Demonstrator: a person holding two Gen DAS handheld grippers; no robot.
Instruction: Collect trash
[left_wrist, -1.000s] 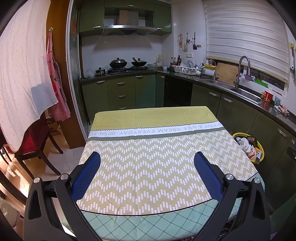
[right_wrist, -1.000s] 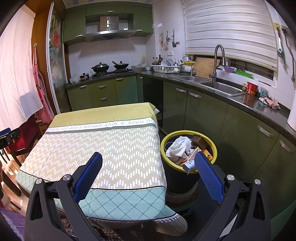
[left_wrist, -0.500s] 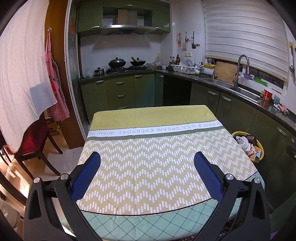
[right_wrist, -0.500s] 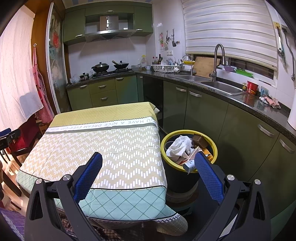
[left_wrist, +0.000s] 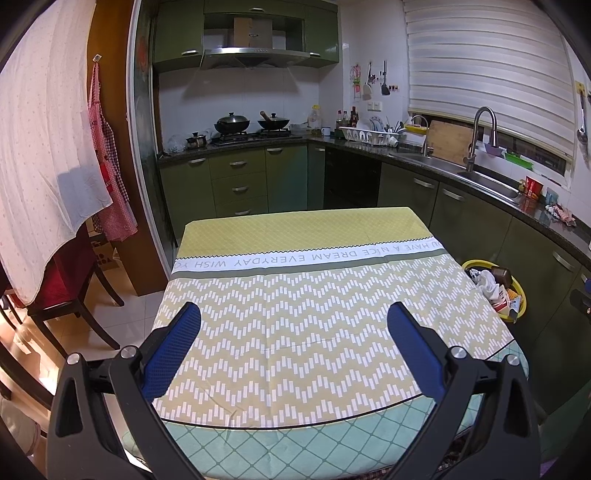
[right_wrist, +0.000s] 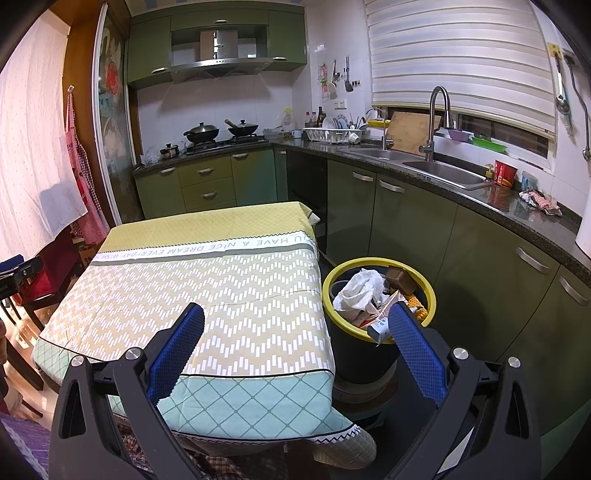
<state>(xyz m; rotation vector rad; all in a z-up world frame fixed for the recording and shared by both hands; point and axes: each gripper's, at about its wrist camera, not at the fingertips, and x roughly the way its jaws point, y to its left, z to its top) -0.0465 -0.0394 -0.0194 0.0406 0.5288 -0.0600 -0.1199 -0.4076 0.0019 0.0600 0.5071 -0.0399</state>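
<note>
Table (left_wrist: 295, 332) at frame centre, cloth bare. Bin (right_wrist: 376, 338) lower right holds trash (right_wrist: 356, 291). Left gripper (left_wrist: 293, 325), right gripper (right_wrist: 295, 325): fingers spread, carrying nothing. Collection seems finished.

Warm indoor light, sharp focus; fisheye bends edges, black vignette corners; glare on floor (left_wrist: 22, 332) at 9 o'clock.
</note>
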